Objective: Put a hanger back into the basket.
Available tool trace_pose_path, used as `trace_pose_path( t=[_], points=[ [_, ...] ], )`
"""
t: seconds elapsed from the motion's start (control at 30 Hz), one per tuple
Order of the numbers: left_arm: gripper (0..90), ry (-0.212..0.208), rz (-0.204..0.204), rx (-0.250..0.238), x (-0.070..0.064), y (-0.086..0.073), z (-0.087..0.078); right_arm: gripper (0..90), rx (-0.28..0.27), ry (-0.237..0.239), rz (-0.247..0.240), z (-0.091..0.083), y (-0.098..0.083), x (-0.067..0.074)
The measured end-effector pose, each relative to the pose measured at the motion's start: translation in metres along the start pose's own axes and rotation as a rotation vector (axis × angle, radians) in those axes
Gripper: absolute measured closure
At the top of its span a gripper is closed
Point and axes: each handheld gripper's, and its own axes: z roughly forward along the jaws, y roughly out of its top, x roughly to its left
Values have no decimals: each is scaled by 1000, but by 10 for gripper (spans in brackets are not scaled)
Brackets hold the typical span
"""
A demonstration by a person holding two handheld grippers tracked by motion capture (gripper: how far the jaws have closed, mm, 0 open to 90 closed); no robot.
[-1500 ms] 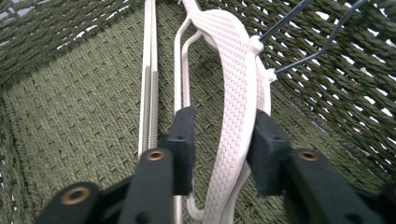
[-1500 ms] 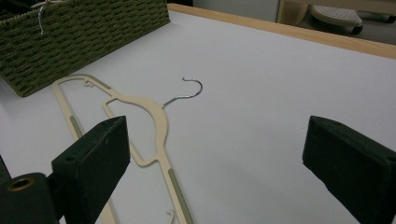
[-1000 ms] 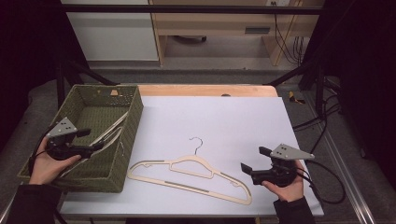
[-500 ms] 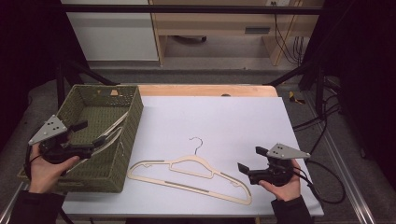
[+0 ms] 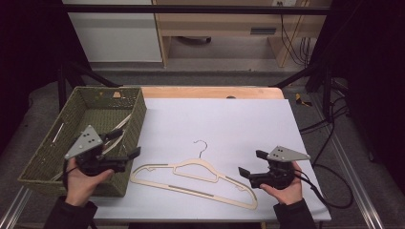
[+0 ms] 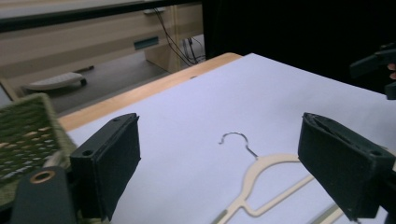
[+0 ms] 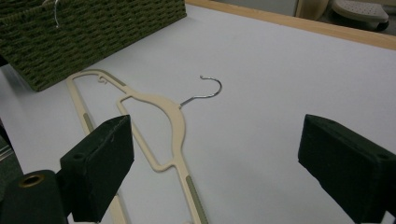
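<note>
A cream hanger (image 5: 193, 177) with a metal hook (image 5: 201, 144) lies flat on the white table top (image 5: 224, 124), near its front. My left gripper (image 5: 125, 143) hovers over the front right corner of the green woven basket (image 5: 43, 164), open and empty, pointing toward the hanger. In the left gripper view the jaws stand wide apart with the hook (image 6: 236, 137) between them, farther off. My right gripper (image 5: 251, 162) is open and empty just right of the hanger's right end. The right gripper view looks along the hanger (image 7: 161, 123) toward the basket (image 7: 93, 28).
Inside the basket lie more light-coloured hangers (image 5: 117, 131). A wooden strip (image 5: 210, 92) edges the table's far side. Cables (image 5: 325, 176) trail off the right edge. A desk and floor lie beyond the table.
My left gripper has moved right, from the basket's left side to its front right corner, nearer the hanger. The right gripper has barely moved.
</note>
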Motion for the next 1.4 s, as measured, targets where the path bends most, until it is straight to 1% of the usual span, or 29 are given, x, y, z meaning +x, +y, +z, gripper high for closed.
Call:
trace_pose_path(
  t=[0.1,0.17,0.2,0.27,0.3,0.33,0.4,0.43,0.47,0.5,0.53,0.57,0.6,0.63,0.67,0.8,0.87,0.9,0.93,0.97,1.0,1.03,1.07,1.1,1.17,1.23,1.33,1.37,1.4],
  points=[
    [131,-25,5,27,-11,-5,15,125,17,7,0,5,-1,1],
    [131,-46,-1,42,-18,-10,26,130,27,11,-6,8,-2,1],
    [131,-46,-1,42,-18,-10,26,130,27,11,-6,8,-2,1],
    [131,-46,5,56,-22,-15,33,141,37,16,-13,12,-3,1],
    [132,-58,2,73,-25,-19,38,157,57,20,-22,16,-4,2],
    [132,-58,2,73,-25,-19,38,157,57,20,-22,16,-4,2],
    [132,-72,-10,80,-29,-25,43,175,79,23,-38,20,-6,2],
    [132,-78,-5,101,-31,-29,46,218,106,31,-54,26,-8,3],
    [132,-78,-5,101,-31,-29,46,218,106,31,-54,26,-8,3],
    [132,-85,-7,109,-32,-32,50,248,121,38,-64,32,-11,3],
    [132,-87,-5,118,-33,-34,52,260,138,42,-61,35,-12,3],
    [132,-87,-5,118,-33,-34,52,285,153,45,-75,38,-13,3],
    [132,-87,-2,125,-34,-35,53,285,153,45,-75,38,-13,3],
    [132,-91,-3,133,-34,-37,55,316,183,43,-85,45,-16,3],
    [132,-95,-4,139,-35,-38,57,316,183,43,-85,45,-16,3],
    [132,-102,1,157,-36,-43,62,373,220,68,-105,59,-23,4],
    [131,-104,-1,163,-36,-45,63,430,259,77,-126,68,-28,5],
    [131,-102,-4,165,-36,-46,64,430,259,77,-126,68,-28,5],
    [131,-102,-5,169,-36,-47,65,454,272,71,-129,71,-30,5],
    [131,-103,-4,172,-36,-47,66,466,288,70,-135,73,-32,5],
    [130,-103,-8,175,-36,-48,67,499,313,69,-150,76,-34,6],
    [130,-103,-8,175,-36,-48,67,499,313,69,-150,76,-34,6],
    [130,-103,-3,179,-36,-49,68,520,320,67,-158,78,-36,6],
    [130,-103,-2,179,-37,-49,68,539,335,63,-149,79,-37,7],
    [130,-113,0,182,-38,-49,70,585,360,71,-179,82,-40,7],
    [130,-114,-1,183,-39,-49,70,590,367,70,-175,83,-41,7],
    [130,-128,-4,199,-40,-51,73,651,363,80,-203,83,-42,8],
    [130,-128,-4,199,-40,-51,73,674,364,89,-203,82,-42,9],
    [130,-131,-4,202,-40,-51,74,674,364,89,-203,82,-42,9]
  ],
)
